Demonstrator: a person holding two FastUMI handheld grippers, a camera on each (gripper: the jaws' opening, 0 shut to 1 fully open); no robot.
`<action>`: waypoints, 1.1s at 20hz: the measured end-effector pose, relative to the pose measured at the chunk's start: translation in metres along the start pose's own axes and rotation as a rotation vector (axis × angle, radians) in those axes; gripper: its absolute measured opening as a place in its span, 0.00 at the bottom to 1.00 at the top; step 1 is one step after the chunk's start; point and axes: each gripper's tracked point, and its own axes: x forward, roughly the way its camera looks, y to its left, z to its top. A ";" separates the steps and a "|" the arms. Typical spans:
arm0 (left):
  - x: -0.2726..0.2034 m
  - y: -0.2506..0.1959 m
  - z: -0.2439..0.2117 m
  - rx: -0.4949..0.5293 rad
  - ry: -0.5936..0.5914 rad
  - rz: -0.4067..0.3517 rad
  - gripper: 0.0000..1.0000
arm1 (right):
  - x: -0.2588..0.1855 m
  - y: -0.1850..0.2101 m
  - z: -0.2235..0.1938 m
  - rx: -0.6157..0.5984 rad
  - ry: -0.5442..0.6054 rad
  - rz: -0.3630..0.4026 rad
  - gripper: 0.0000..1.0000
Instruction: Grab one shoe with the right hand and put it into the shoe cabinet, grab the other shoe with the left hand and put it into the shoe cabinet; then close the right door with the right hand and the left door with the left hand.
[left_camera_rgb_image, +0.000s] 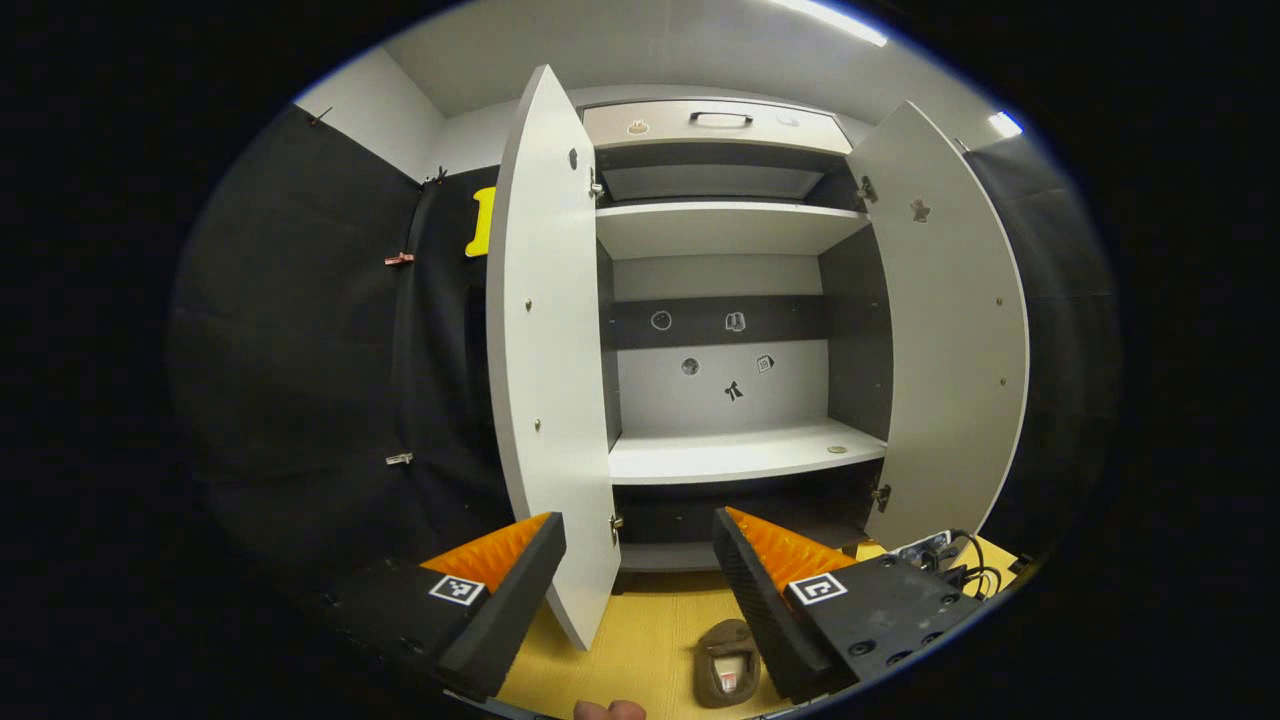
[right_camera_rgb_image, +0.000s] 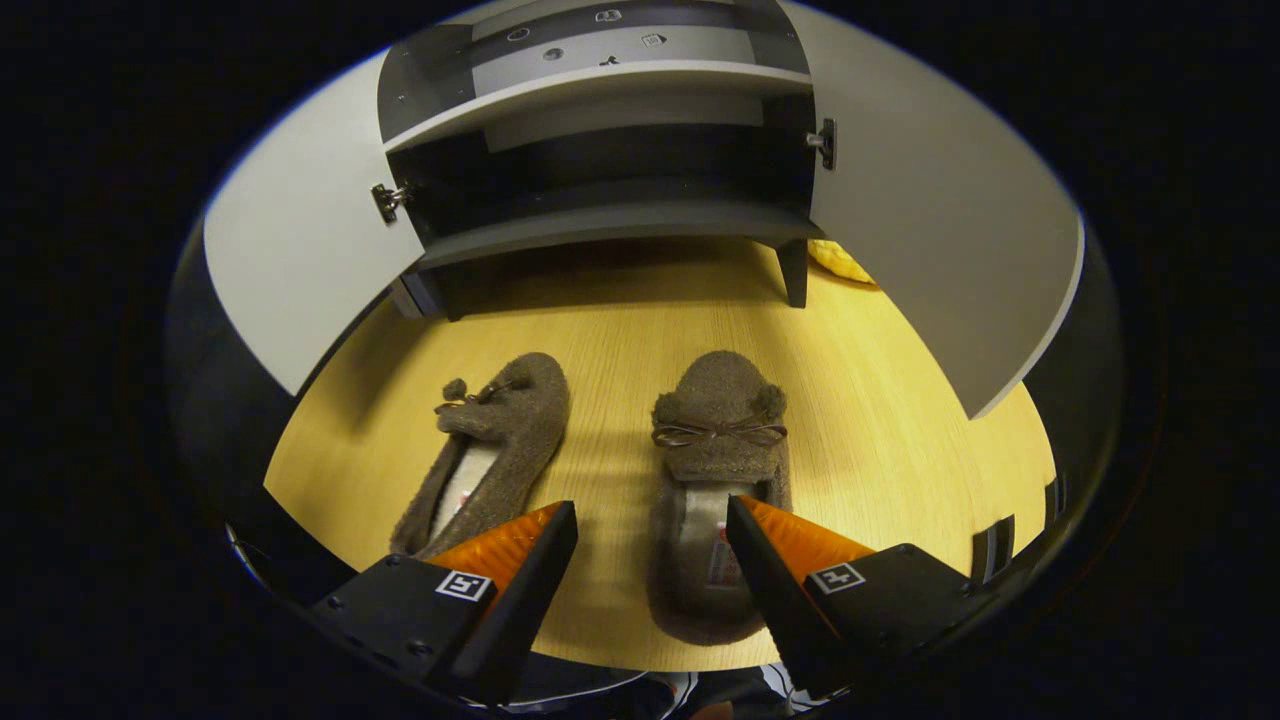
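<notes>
Fingers of our right gripper (right_camera_rgb_image: 650, 540) are standing wide apart, gripping nothing, hovering over the right shoe (right_camera_rgb_image: 716, 480); the left shoe (right_camera_rgb_image: 490, 440) is lying beside it on the wooden floor (right_camera_rgb_image: 620, 330). Our left gripper (left_camera_rgb_image: 640, 560), likewise spread and empty, is facing the shoe cabinet (left_camera_rgb_image: 730, 230), both doors open.

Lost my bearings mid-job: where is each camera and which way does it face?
Left gripper view: rides the open left gripper, held level, facing the open shoe cabinet.
Right gripper view: rides the open right gripper, tilted down at two shoes on the floor.
Shared: cabinet, both doors open, floor, a shoe.
</notes>
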 end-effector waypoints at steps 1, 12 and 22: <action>0.000 0.002 -0.003 -0.003 0.009 0.002 0.95 | 0.008 0.000 0.002 0.004 -0.003 -0.004 0.98; 0.003 0.017 -0.027 0.000 0.083 0.018 0.95 | 0.062 -0.019 0.020 0.036 -0.069 -0.136 0.38; 0.010 0.012 -0.029 -0.007 0.076 0.008 0.95 | 0.007 -0.010 0.071 0.021 -0.143 -0.059 0.10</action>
